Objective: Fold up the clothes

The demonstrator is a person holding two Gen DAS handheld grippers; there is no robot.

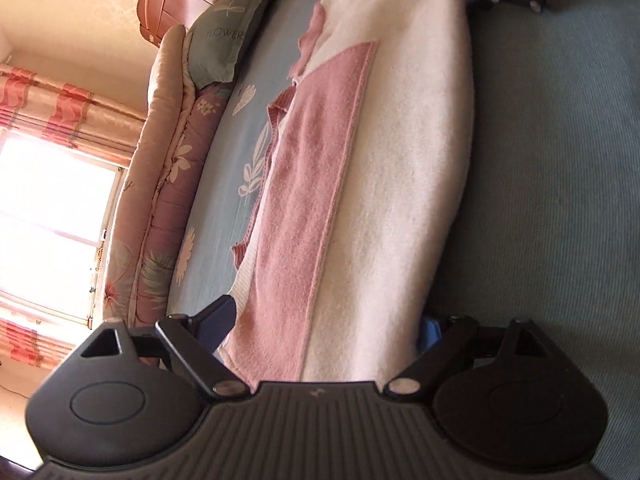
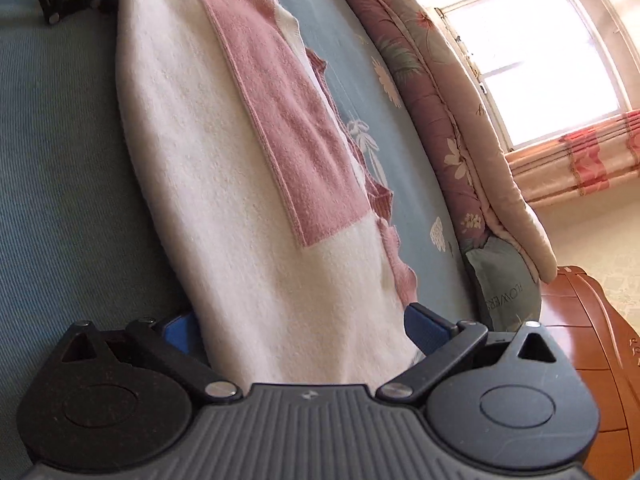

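Currently the left claw [image 1: 326,326] stands wide, with one end of the sweater [image 1: 392,160] between its fingers [image 1: 218,320]; no pad visibly presses the cloth. The right claw [image 2: 304,328] is likewise wide and straddles the opposite end, not visibly gripping. This cream and pink sweater lies lengthwise on the bed [image 1: 560,160], spanning between both claws. A folded quilt [image 1: 160,184] and a pillow [image 1: 224,36] lie beyond.
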